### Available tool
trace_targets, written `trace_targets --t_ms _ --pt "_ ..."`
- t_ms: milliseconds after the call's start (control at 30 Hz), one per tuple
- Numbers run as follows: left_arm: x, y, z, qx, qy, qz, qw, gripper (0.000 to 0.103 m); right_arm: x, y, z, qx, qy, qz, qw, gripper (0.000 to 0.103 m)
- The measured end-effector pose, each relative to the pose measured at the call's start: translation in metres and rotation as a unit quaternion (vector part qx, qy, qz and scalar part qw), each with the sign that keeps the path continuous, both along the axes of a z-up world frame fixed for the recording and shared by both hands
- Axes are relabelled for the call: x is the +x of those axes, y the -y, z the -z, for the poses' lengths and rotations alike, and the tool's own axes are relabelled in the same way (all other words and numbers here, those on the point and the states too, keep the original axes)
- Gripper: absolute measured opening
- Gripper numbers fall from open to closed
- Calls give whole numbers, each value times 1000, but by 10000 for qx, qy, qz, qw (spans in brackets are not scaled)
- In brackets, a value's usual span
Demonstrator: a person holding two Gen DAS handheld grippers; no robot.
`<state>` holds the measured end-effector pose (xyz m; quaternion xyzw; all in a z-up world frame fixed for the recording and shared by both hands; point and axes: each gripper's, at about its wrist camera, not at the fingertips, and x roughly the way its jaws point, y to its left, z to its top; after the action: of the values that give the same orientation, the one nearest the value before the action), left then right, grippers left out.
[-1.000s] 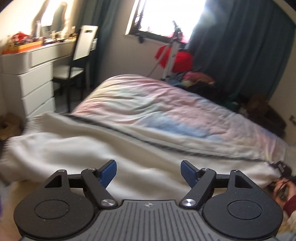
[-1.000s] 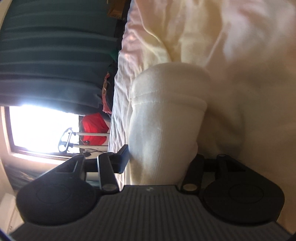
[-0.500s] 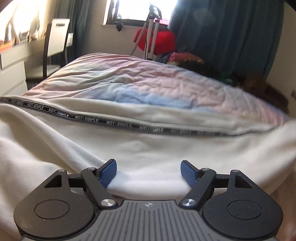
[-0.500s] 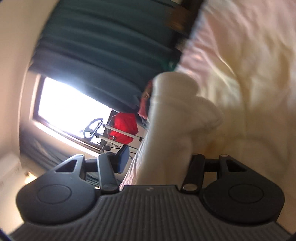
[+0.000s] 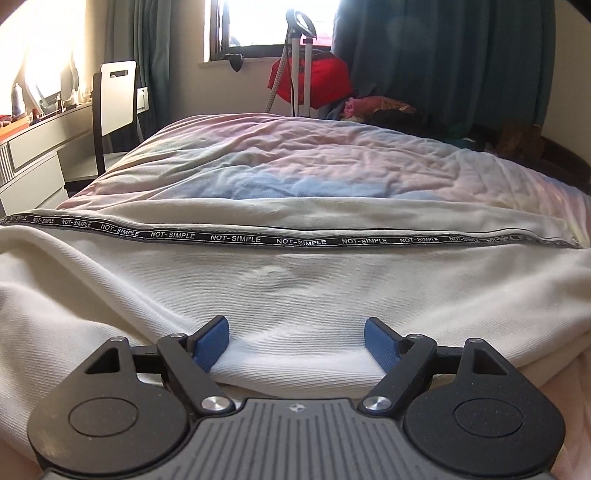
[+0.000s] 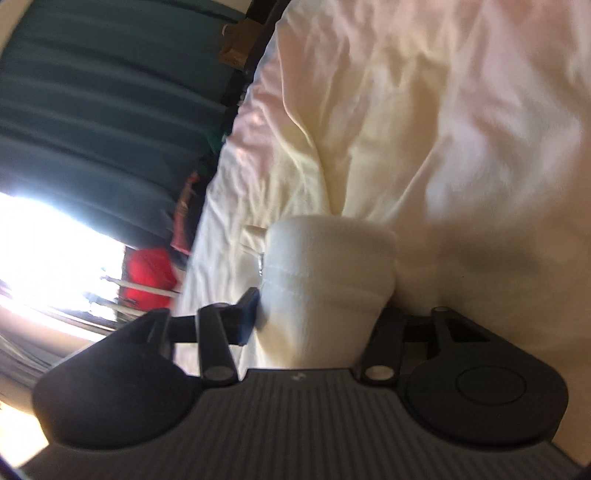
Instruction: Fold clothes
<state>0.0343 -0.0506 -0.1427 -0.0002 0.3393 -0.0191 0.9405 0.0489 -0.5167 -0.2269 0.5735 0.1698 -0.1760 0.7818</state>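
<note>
Left wrist view: cream garment (image 5: 295, 291) lies spread across the near part of the bed (image 5: 295, 166), w/ a black tape strip (image 5: 295, 242) printed "NOT-SIMPLE" running side to side along its far edge. The garment's near folded edge sits right at the left gripper (image 5: 297, 341); its blue pads (image 5: 212, 341) stand wide apart, cloth lying between them but neither pad pressing on it. Jaws have just been opening a bit further. Beyond the garment, a pastel pink/blue quilt covers the rest of the bed.

Right wrist view (camera rolled sideways, somewhat blurred): a thick cuff-like roll of the same cream fabric (image 6: 325, 280) sits between the right gripper (image 6: 317, 310) fingers. Jaws have just been closing, and the left-hand blue pad (image 6: 249, 314) touches the fabric's side; the other finger is hidden behind the cloth, so it looks clamped on the garment. Rumpled pale bedding fills the rest of the frame.

Further out, left view: white chair (image 5: 116, 99) & a desk/drawer unit (image 5: 33, 158) on the left, bright window (image 5: 273, 26) at the back, a stand w/ something red (image 5: 314, 79) below it, dark teal curtain (image 5: 443, 62) to the right, a heap of clothes (image 5: 373, 107) beside the bed's far side.
</note>
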Motion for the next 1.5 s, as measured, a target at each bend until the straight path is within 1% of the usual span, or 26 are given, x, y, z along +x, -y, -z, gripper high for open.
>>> trace_targets --t_ms 33,133,200,300,400,433,533,600,667,733,800,867,900,933,1000,1033,1100,1167,1233,1267,1300,1333,1367,1467,1500 --pt "0 0 0 -9 -1 -8 10000 82 -2 -3 -3 -186 -140 -34 9997 35" --pt "0 1 0 38 -7 27 10000 83 7 -6 -12 -646 -404 -113 9970 25" --pt "0 1 0 52 -15 60 10000 84 11 -9 -19 -909 -471 -103 9947 23" --pt "0 -1 0 4 -44 85 10000 84 14 -21 -34 -1327 -445 -40 9901 22" --pt "2 -2 -2 -79 -84 101 9999 86 9 -29 -54 -1632 -186 21 9864 22" --pt "2 -3 -2 -108 -98 106 9998 88 -1 -32 -59 -1625 -67 41 9867 22" --pt "3 -1 0 -73 -87 145 9998 90 -3 -41 -75 -1708 272 86 9849 21" --pt "2 0 -1 -34 -78 159 9998 90 1 -54 -88 -2072 362 -16 9776 21" --pt "1 -1 -2 -78 -70 165 9998 90 1 -71 -103 -2522 431 -166 9666 21" --pt "0 -4 -4 -145 -58 130 9998 89 2 -99 -121 -3249 479 -434 9435 21" --pt "-2 -7 -8 -225 -39 74 9997 88 4 -130 -135 -3912 602 -743 9153 21" --pt "-5 -13 -16 -337 26 7 9994 87 2 -164 -142 -4401 766 -1066 8883 21" --pt "-7 -16 -21 -415 87 -12 9991 84 1 -181 -145 -4639 846 -1226 8733 21" --pt "-9 -20 -27 -510 163 -32 9986 84 0 -199 -148 -4855 925 -1389 8582 21" --pt "-13 -32 -40 -770 309 -133 9965 84 -5 -235 -143 -5146 1070 -1755 8324 21" --pt "-15 -39 -47 -911 367 -190 9950 84 -6 -254 -136 -5224 1109 -1983 8219 21" --pt "-18 -49 -58 -1067 483 -169 9930 84 -3 -289 -115 -5361 1016 -2513 7995 21" --pt "-21 -56 -66 -1064 576 -175 9925 84 1 -322 -92 -5501 838 -3048 7730 21" --pt "-24 -63 -69 -1093 612 -213 9919 84 8 -349 -65 -5663 401 -3624 7392 21" --pt "-24 -67 -70 -1211 572 -238 9907 84 11 -361 -53 -5725 194 -3878 7222 21" --pt "-23 -71 -69 -1353 521 -263 9891 84 12 -365 -43 -5770 63 -4012 7114 21" --pt "-23 -75 -69 -1494 470 -288 9872 84 12 -366 -38 -5835 55 -4047 7041 21" --pt "-22 -79 -69 -1667 418 -307 9846 84 12 -365 -38 -5845 79 -4051 7030 21" --pt "-18 -89 -66 -2165 330 -324 9752 84 11 -361 -49 -5698 174 -3995 7179 21" --pt "-15 -92 -66 -2274 327 -332 9727 84 6 -367 -55 -5732 290 -3958 7169 22"
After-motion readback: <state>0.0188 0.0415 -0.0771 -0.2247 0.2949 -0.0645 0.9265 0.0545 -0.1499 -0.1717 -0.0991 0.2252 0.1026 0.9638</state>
